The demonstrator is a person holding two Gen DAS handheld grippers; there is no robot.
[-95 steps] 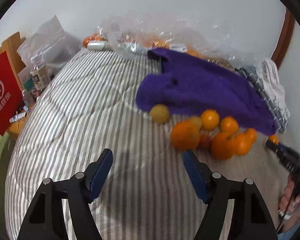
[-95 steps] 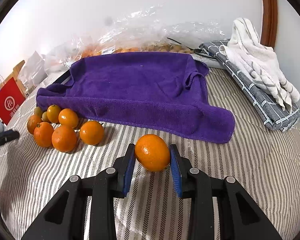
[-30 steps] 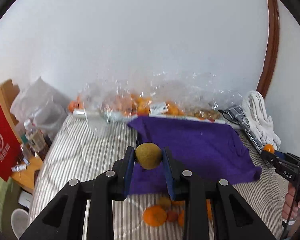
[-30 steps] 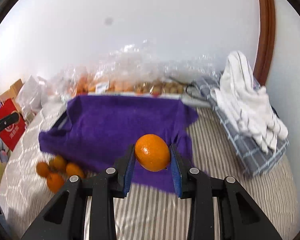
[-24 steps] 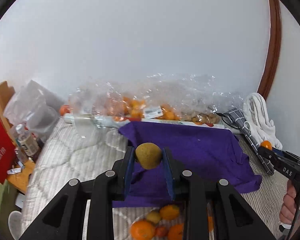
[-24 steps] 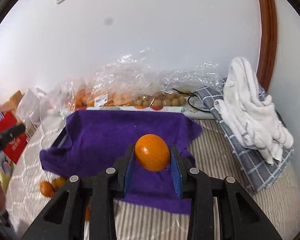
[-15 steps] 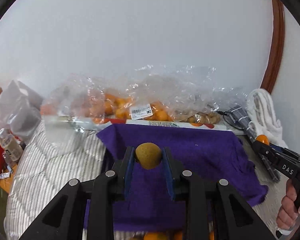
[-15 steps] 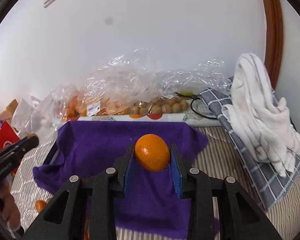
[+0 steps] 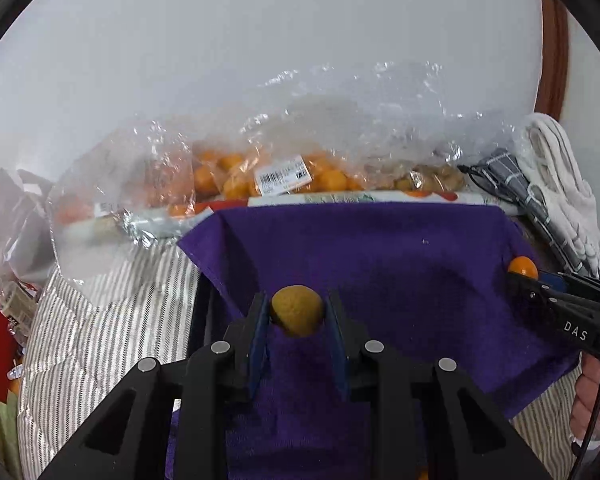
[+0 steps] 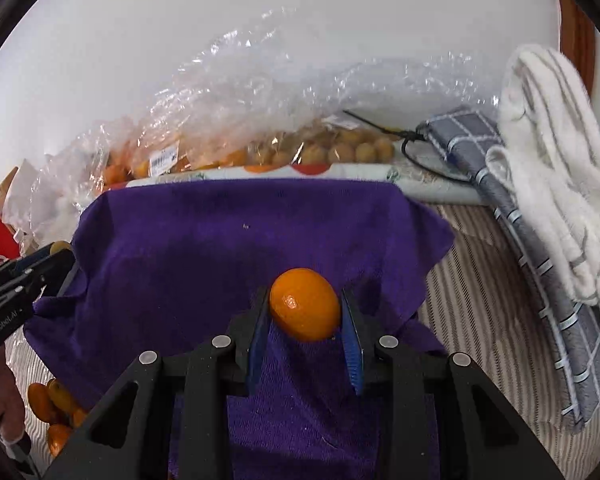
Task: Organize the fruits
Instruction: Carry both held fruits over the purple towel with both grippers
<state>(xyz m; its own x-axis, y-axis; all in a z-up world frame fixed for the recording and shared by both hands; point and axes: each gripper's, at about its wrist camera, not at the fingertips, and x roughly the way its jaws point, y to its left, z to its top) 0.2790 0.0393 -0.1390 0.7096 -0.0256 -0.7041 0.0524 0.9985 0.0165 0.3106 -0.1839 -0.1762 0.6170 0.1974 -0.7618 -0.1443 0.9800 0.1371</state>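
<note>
fruit is gripped in both tongs: the left tongs point(image 9: 296, 316) clench a dull yellow-green round fruit point(image 9: 297, 310), the right tongs point(image 10: 305, 320) a glossy orange citrus point(image 10: 305, 305). rumpled purple towel point(image 10: 228, 248) lies directly beneath and ahead of each, seemingly just below.

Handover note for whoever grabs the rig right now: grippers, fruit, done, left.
Left gripper: shut on the yellow-green fruit, over the purple towel.
Right gripper: shut on the orange, also over the towel, nearer its right side.
Loose oranges: a small pile on the striped bedcover off the towel's near-left corner.
Bagged fruit sits along the wall behind the towel.
Done: both fruits picked up and held above the towel; no fruit lies on its visible part.
Left: probably set both down on the towel, then fetch the remaining pile.
</note>
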